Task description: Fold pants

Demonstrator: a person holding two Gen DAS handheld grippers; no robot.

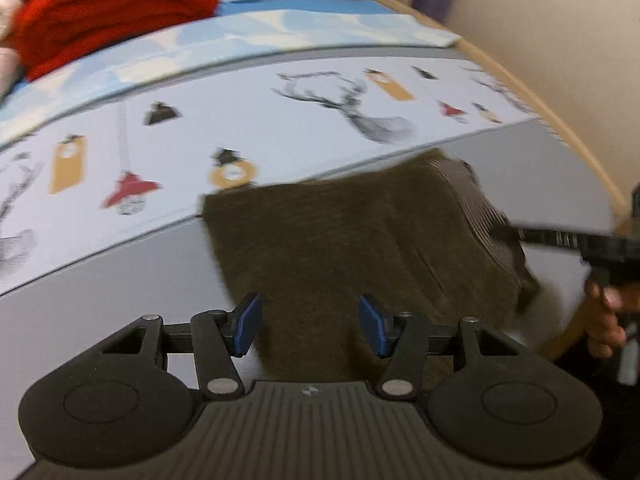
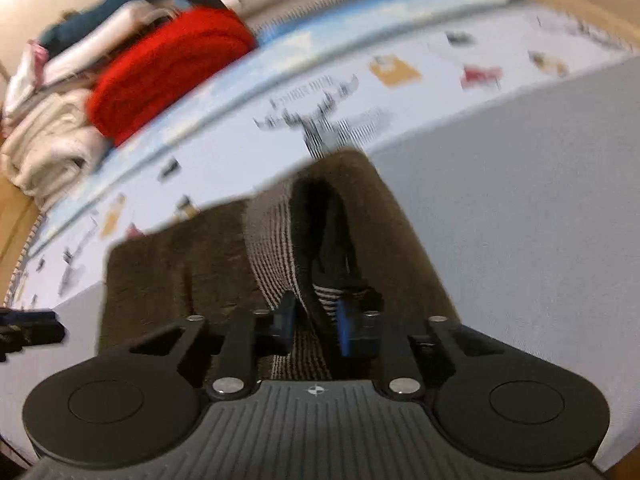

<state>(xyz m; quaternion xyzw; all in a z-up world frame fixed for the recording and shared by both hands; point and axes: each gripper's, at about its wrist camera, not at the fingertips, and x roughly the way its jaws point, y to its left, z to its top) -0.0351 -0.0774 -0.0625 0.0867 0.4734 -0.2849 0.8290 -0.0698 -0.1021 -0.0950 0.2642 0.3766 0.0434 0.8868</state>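
The olive-brown pants (image 1: 340, 240) lie folded on the grey table, with a striped ribbed waistband (image 1: 476, 208) at their right end. My left gripper (image 1: 310, 326) is open, its blue pads apart over the near edge of the pants and holding nothing. In the right wrist view the pants (image 2: 180, 272) lie ahead, and my right gripper (image 2: 314, 322) is shut on the raised striped waistband (image 2: 276, 248), lifting that end. The right gripper also shows in the left wrist view (image 1: 560, 240), reaching in from the right.
A patterned white cloth with deer and ornaments (image 1: 280, 128) and a light blue mat (image 1: 240, 36) cover the table's far part. A red folded blanket (image 1: 112, 12) and a pile of other clothes (image 2: 52, 132) sit at the far left. The table's wooden edge (image 1: 560, 120) runs along the right.
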